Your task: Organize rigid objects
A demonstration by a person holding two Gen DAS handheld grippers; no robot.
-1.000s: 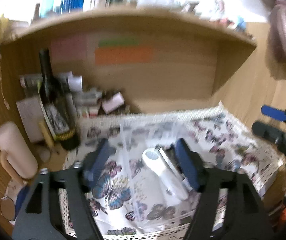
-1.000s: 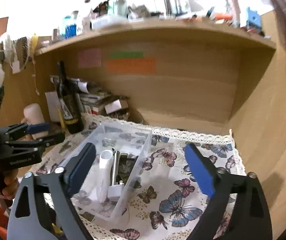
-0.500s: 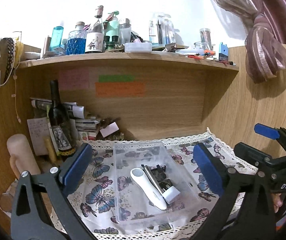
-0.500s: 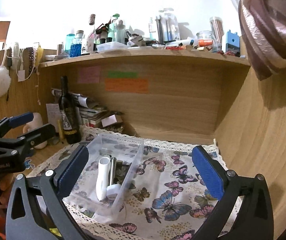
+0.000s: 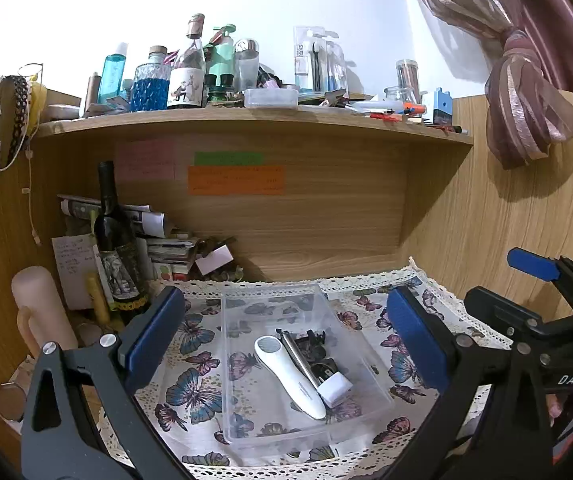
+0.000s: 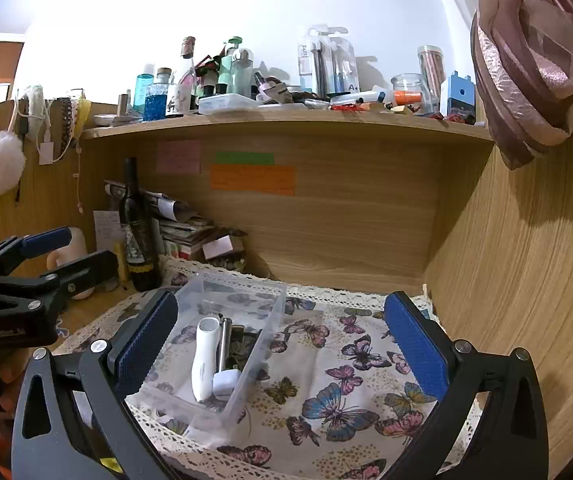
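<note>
A clear plastic bin [image 5: 242,436] [image 6: 274,292] sits on the butterfly-print cloth [image 5: 194,392] [image 6: 338,396]. In it lie a white handheld device [image 5: 290,376] [image 6: 203,356], a silver metal tube [image 5: 300,356] [image 6: 224,344], a small white block [image 5: 335,388] [image 6: 225,384] and dark small items [image 5: 314,344]. My left gripper [image 5: 284,340] is open and empty, held back above the bin. My right gripper [image 6: 280,344] is open and empty, above the bin's right side; it also shows at the right of the left wrist view [image 5: 534,292].
A dark wine bottle [image 5: 116,244] [image 6: 138,232], a pink cylinder [image 5: 40,312] and stacked papers [image 5: 166,244] stand at back left. A cluttered shelf [image 5: 246,116] overhangs the desk. A wooden wall [image 6: 526,280] bounds the right side.
Both grippers pulled back and up from the bin, and the left one's jaws opened wide. The items stay in the bin.
</note>
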